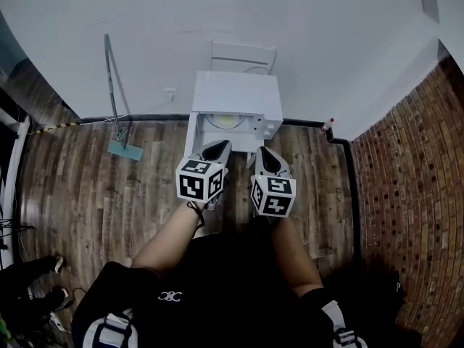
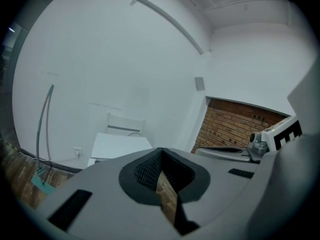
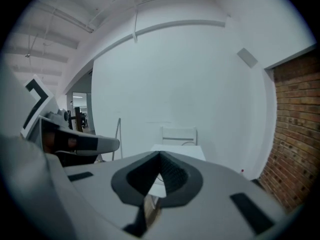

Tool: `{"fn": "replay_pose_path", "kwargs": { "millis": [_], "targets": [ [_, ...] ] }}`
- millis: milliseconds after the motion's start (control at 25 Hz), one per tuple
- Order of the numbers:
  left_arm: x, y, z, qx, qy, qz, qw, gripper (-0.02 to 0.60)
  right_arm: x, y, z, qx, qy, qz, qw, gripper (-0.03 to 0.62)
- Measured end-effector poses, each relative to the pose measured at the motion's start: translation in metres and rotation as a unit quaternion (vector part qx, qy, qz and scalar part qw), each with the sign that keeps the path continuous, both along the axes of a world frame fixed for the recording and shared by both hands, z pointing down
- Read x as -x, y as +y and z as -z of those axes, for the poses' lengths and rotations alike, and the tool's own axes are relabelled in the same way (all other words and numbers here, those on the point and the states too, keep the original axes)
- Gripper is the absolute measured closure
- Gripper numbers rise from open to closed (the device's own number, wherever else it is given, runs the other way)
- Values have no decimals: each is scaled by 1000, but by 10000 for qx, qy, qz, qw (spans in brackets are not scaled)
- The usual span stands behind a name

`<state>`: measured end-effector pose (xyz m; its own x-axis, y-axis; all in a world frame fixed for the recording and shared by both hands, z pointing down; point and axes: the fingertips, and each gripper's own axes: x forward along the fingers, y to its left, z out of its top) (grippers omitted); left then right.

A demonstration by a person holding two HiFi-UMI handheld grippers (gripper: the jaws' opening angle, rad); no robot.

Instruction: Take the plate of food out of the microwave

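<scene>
Left tongs (image 1: 220, 149) and right tongs (image 1: 265, 154) both pinched shut, empty. Microwave (image 1: 238, 93) just ahead of them, door looks open, plate (image 1: 225, 121) inside. Risk: reaching in while shut shoves the plate back; a one-sided rim grip tilts it and it spills.

A mop (image 1: 125, 149) leans against the white wall (image 1: 217, 13) near a white chair (image 1: 243, 55), over a wooden floor (image 1: 87, 194).

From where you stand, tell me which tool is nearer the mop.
The left tool; the mop leans at its side, the right tool lies farther over.
</scene>
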<state>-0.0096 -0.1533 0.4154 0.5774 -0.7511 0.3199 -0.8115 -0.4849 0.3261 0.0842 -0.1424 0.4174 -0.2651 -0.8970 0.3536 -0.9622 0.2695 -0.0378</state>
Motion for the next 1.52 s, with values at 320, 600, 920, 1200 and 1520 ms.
{"fn": "replay_pose_path", "kwargs": {
  "millis": [320, 600, 920, 1200, 1520],
  "targets": [
    [15, -47, -7, 46, -40, 517, 9986, 581, 16, -61, -7, -13, 47, 593, 9982, 580],
    [15, -87, -14, 151, -50, 915, 9957, 581, 17, -118, -15, 165, -8, 989, 9950, 580],
    [15, -121, -40, 463, 93, 1457, 9882, 581, 21, -158, -47, 408, 409, 1698, 9838, 581],
    [4, -143, -69, 685, 347, 2166, 9732, 581, 8, -181, -91, 769, 717, 2397, 9651, 582],
    [-13, -114, -111, 1077, 299, 2630, 9583, 581, 14, -176, -151, 1436, 290, 2795, 9489, 580]
  ]
}}
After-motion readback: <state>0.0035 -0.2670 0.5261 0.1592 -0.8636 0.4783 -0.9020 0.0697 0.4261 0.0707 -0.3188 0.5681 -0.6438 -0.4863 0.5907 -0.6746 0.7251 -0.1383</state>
